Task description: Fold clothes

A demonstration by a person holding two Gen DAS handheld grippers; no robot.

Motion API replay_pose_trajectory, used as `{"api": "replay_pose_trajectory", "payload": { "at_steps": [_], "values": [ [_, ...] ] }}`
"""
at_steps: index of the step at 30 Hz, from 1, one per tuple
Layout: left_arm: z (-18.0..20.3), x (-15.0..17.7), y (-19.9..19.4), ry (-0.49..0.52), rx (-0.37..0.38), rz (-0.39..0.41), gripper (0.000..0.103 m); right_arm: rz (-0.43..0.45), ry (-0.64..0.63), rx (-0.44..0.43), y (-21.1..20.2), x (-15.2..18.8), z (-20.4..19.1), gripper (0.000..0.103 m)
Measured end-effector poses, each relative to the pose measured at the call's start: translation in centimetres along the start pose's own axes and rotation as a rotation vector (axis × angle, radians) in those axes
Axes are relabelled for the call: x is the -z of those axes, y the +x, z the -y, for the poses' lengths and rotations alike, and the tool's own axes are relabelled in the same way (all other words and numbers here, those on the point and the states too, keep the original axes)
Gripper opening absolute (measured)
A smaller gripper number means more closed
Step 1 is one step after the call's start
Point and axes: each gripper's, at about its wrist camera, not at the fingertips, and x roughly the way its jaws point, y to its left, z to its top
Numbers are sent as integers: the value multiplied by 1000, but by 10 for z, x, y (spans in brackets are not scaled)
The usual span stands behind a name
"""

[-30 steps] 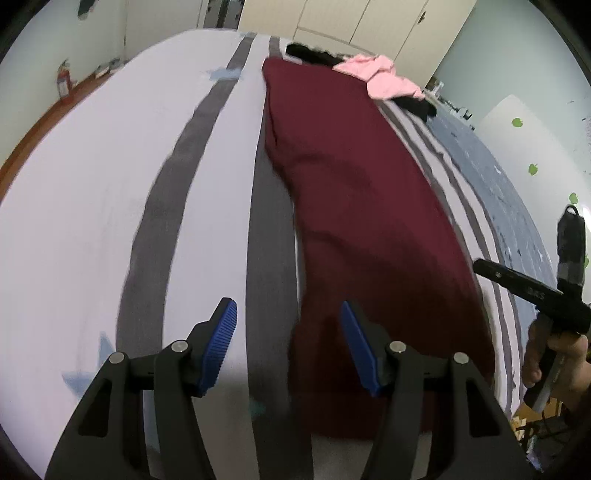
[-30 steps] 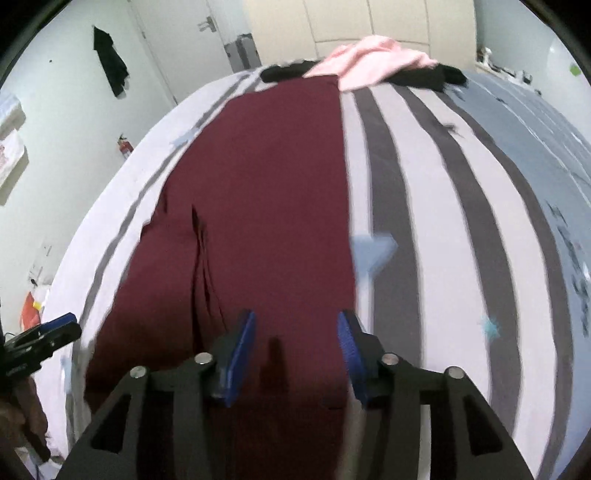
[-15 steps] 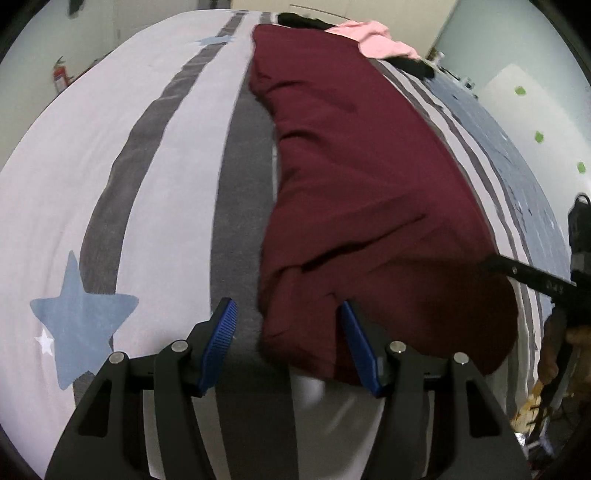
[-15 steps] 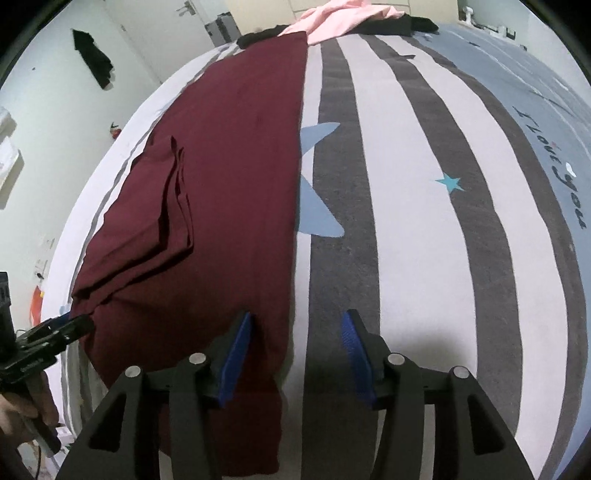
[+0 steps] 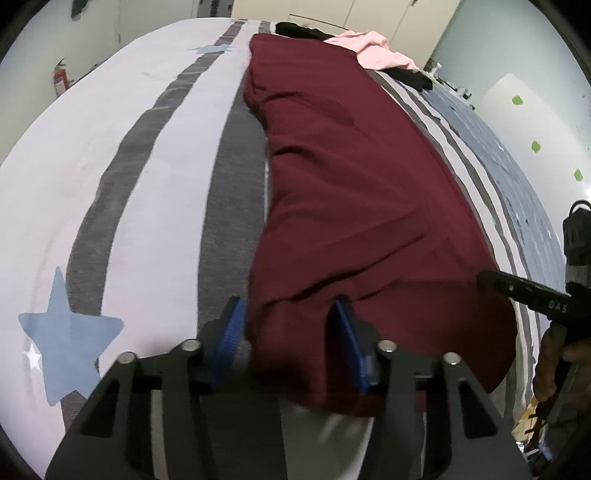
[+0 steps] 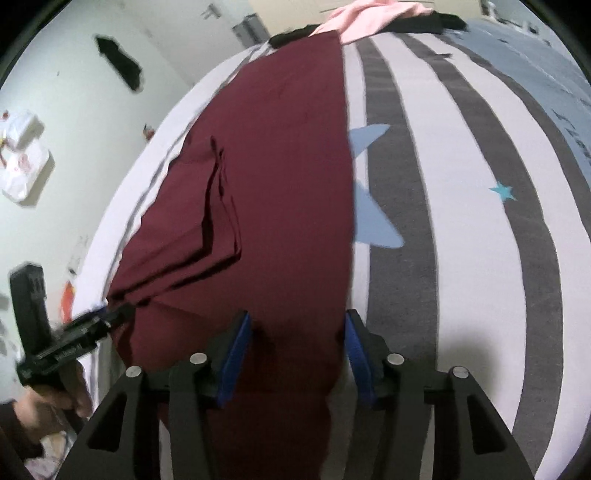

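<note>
Closing on one maroon garment [image 5: 354, 192] — two hand-held grippers, left [image 5: 286, 347] and right [image 6: 295, 356].

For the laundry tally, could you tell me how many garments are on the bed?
3 visible: the maroon garment lies lengthwise down the bed; the pink garment and a black garment sit at the far end. Others may be hidden.

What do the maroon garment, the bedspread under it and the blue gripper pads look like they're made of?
Maroon garment: soft matte fabric, probably a knit or cotton blend; it drapes in limp folds with no sheen.
Bedspread: flat printed cloth, likely cotton; striped, with stars, and dull.
Blue pads: seemingly rubber or plastic, ridged rather than smooth; the blur leaves it open.
</note>
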Motion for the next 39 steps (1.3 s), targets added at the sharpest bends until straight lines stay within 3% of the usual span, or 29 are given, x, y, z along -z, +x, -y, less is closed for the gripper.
{"api": "replay_pose_trajectory", "payload": {
  "at_steps": [2, 6, 10, 12, 13, 15, 23, 28, 34, 37, 39],
  "values": [
    [2, 1, 2, 4, 0, 0, 40, -1, 29, -7, -1, 2, 6, 34],
    [4, 2, 4, -5, -5, 8, 36, -15, 10, 6, -2, 6, 7, 32],
    [7, 3, 4, 5, -19, 12, 14, -26, -10, 25, -1, 7, 5, 31],
    [9, 2, 2, 10, -25, 13, 11, -30, 12, 26, -2, 5, 8, 20],
    [10, 2, 0, 9, -24, 16, 9, -32, 21, 25, -3, 5, 9, 11],
    [9, 1, -7, -1, -15, 24, 8, -25, 28, 26, -8, 5, 9, 6],
    [24, 12, -63, 30, -10, 71, 6, 10, 0, 14, -48, 20, -7, 4],
    [34, 52, -102, 37, -23, 6, 6, -57, -20, -3, -76, 55, -15, 4],
    [40, 137, -136, -20, -44, -182, 6, -251, 16, -40, -111, 136, -22, 4],
    [41, 147, -143, -52, -61, -193, 7, -289, 37, -48, -118, 154, -22, 4],
    [44, 134, -149, -80, -58, -168, 6, -275, 39, -53, -123, 150, -22, 4]
  ]
}}
